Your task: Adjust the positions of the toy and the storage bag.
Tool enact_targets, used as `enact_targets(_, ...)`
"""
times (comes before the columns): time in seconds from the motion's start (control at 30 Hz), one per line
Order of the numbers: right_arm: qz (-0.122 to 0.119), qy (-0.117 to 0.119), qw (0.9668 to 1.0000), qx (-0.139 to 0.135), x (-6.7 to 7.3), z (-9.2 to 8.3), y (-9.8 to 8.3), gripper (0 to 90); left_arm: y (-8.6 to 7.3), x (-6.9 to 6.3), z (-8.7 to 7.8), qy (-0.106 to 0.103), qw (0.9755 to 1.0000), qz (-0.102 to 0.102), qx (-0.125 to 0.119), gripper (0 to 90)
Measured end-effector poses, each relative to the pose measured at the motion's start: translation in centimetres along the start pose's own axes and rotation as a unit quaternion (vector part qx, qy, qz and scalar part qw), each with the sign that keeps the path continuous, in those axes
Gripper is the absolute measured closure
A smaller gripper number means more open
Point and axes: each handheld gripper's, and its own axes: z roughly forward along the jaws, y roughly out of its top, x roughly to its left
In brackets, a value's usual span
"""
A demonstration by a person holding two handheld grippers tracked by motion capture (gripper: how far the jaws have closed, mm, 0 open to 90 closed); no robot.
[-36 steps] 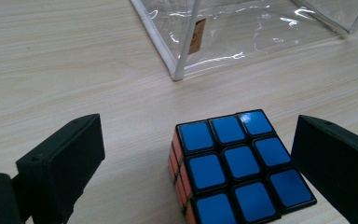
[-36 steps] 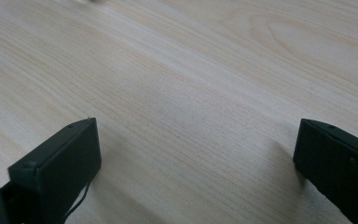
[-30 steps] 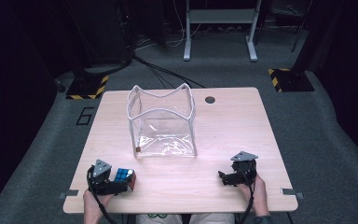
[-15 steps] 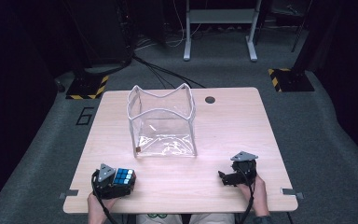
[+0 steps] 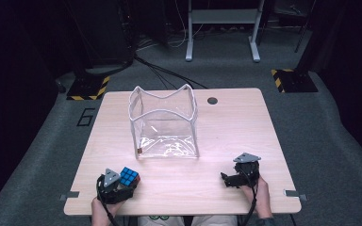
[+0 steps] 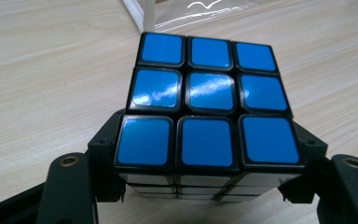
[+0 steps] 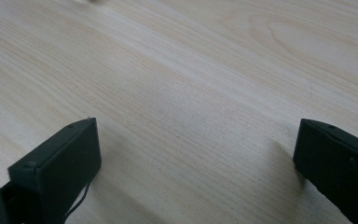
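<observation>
A Rubik's cube [image 5: 129,176] with its blue face up sits near the table's front left corner, with my left gripper [image 5: 120,184] shut on it. In the left gripper view the cube [image 6: 205,88] has a black jaw pressed against each of its sides, and my left gripper [image 6: 207,140] holds it just above the wood. A clear plastic box [image 5: 165,127] with an open top stands mid-table, beyond the cube. My right gripper [image 5: 231,180] rests at the front right. In the right gripper view my right gripper [image 7: 196,144] is open over bare wood.
The light wooden table [image 5: 235,122] has a round cable hole [image 5: 212,100] at the back. The box's white-edged corner [image 6: 137,11] lies just ahead of the cube. Dark floor, cables and stand legs [image 5: 221,28] lie beyond the table.
My left gripper with the cube has shifted slightly right and toward the near edge. The right gripper has stayed put.
</observation>
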Motion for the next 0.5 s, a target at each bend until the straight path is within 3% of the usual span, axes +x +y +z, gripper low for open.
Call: enact_targets(0.5,-0.002,-0.001,1.0000,0.000,-0.02,0.00,-0.02,0.2,-0.56,0.04,0.26,-0.002,0.9997,0.020,-0.014,33.9)
